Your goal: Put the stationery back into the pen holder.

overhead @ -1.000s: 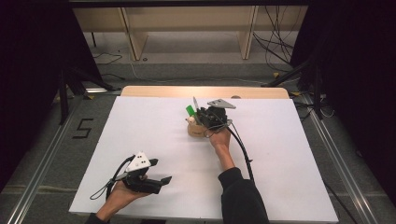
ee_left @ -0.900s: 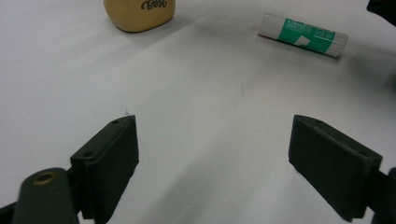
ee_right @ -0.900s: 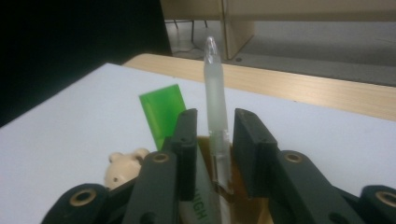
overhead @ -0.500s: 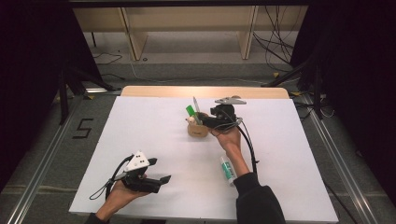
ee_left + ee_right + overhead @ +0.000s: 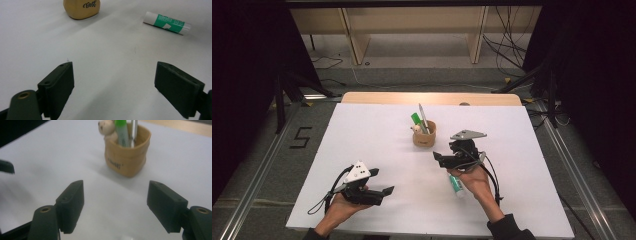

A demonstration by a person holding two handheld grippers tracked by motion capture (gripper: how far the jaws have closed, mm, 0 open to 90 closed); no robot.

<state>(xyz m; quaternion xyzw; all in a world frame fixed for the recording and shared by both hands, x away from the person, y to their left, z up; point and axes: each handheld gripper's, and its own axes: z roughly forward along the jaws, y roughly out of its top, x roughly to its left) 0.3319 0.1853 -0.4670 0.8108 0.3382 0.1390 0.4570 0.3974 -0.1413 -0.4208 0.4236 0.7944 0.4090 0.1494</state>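
Note:
A tan cup (image 5: 424,136) stands mid-table and holds a green marker (image 5: 416,120), a silver pen (image 5: 423,117) and a small bear figure (image 5: 415,129). My right gripper (image 5: 438,159) hovers just near-right of the cup. Its jaws have just been opening and stand open with nothing between them, facing the cup (image 5: 127,157) in the right gripper view (image 5: 115,202). A green-and-white glue stick (image 5: 455,185) lies on the table beneath the right hand. My left gripper (image 5: 387,192) rests open at the near left. Beyond its jaws (image 5: 112,85) lie the cup (image 5: 82,8) and the glue stick (image 5: 167,22).
The white table top (image 5: 362,140) ends in a wooden strip (image 5: 432,98) at the far edge. Dark floor, rails and cables surround it. One jaw of the left gripper (image 5: 6,167) shows at the left edge of the right gripper view.
The right gripper has drawn back from the cup toward the near right, and its jaws have spread apart. The hand now covers part of the glue stick. The left hand stayed put.

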